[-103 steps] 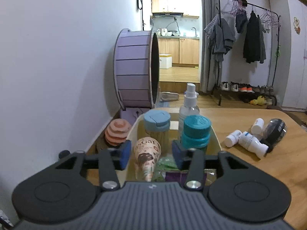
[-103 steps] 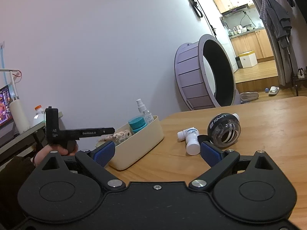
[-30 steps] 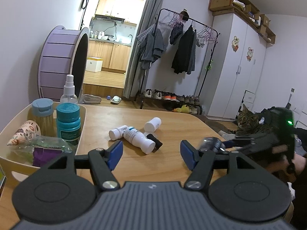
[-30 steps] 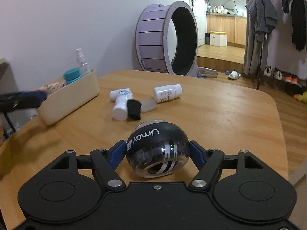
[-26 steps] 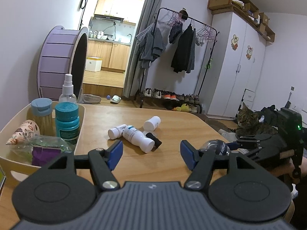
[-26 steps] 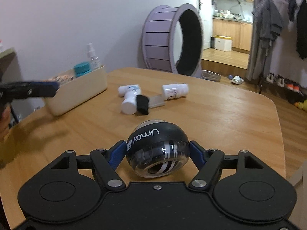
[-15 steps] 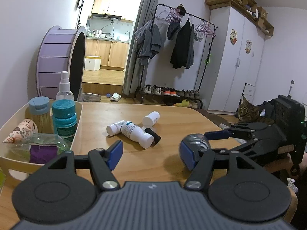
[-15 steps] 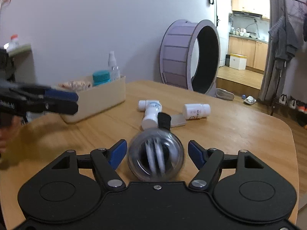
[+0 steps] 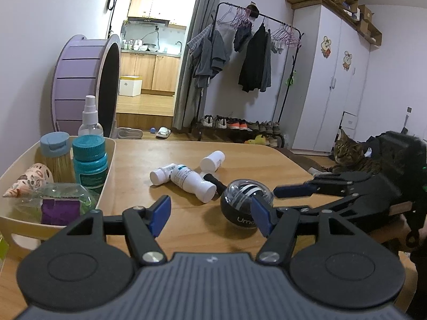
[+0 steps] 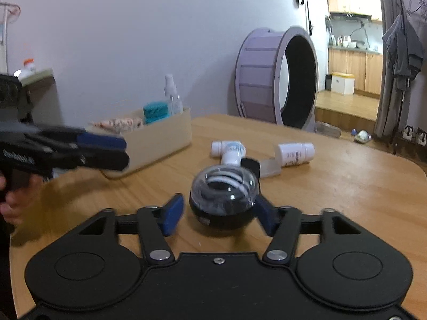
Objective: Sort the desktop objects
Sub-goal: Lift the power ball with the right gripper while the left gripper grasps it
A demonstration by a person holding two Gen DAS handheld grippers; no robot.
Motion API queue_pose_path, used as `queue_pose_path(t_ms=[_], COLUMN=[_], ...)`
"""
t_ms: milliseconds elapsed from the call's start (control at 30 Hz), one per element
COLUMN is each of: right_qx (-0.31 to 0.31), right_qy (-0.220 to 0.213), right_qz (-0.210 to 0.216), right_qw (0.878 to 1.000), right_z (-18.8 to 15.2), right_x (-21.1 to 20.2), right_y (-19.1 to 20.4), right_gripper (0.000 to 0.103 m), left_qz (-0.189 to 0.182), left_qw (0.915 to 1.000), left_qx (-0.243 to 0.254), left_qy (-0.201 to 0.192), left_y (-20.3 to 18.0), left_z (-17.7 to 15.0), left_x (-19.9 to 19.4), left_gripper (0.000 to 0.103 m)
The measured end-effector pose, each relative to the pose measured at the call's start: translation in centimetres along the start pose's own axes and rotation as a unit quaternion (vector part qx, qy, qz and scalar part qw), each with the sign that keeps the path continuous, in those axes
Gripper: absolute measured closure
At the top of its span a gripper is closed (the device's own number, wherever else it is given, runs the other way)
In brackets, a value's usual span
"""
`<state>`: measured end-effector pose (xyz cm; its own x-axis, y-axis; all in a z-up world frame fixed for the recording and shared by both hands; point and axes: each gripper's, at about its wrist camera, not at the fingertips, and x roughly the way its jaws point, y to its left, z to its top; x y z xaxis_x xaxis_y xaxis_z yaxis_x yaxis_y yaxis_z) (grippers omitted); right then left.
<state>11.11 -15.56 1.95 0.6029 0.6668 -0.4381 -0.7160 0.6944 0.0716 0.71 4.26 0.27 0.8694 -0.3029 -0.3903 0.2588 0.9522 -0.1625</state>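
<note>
Your left gripper (image 9: 210, 214) hangs empty, its jaws parted about halfway, level over the wooden table (image 9: 186, 229) just right of the cream bin (image 9: 110, 160), which already holds a teal-capped bottle (image 9: 90, 164), a spray bottle (image 9: 91, 121) and a printed cone (image 9: 28, 180). Beyond its tips three white bottles (image 9: 190, 178) lie on their sides in a loose cluster. Further right, your right gripper (image 10: 217, 213) is opening: a second ago its pads clamped the gyro ball (image 10: 223, 197); now the ball sits on the table between them, the left pad clear of it. The ball has rolled so its clear dome faces up, just in front of the white bottles. So the ball looks freshly set down nearer the bin, probably for your left gripper to take over. Both grippers tilt gently downward, tips converging on the ball from opposite sides.
</note>
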Motion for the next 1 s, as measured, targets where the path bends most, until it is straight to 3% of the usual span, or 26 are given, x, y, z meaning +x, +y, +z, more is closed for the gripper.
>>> queue_pose_path(t_ms=[33,333,400,533,867,1000], right_qx=[-0.003,-0.003,-0.005,0.003,-0.038,-0.041], right_qy=[-0.002,0.017,0.025,0.033,0.055,0.050], right_qz=[-0.004,-0.003,-0.005,-0.010,0.066,0.064], right_qw=[1.000,1.000,1.000,0.999,0.996,0.996], right_z=[0.1,0.5,0.4,0.4,-0.6,-1.3], right_x=[0.1,3.6,4.3,4.7,2.3,0.9], right_y=[0.1,0.6,0.6,0.1,2.2,3.0], right_gripper=[0.023,0.015,0.016,0.032,0.032,0.027], left_qz=[0.000,-0.003,-0.002,0.000,-0.003,-0.020], left_qw=[1.0000,1.0000,1.0000,1.0000,1.0000,0.9996], left_qx=[0.000,0.005,0.004,0.001,0.005,0.009], left_qy=[0.000,0.001,0.001,0.000,0.006,0.019], left_y=[0.0,-0.4,-0.3,-0.2,-0.2,-0.6], left_z=[0.0,0.0,-0.1,0.0,-0.1,-0.3], left_x=[0.0,0.0,0.0,-0.1,-0.1,0.2], left_gripper=[0.038,0.038,0.038,0.038,0.038,0.034])
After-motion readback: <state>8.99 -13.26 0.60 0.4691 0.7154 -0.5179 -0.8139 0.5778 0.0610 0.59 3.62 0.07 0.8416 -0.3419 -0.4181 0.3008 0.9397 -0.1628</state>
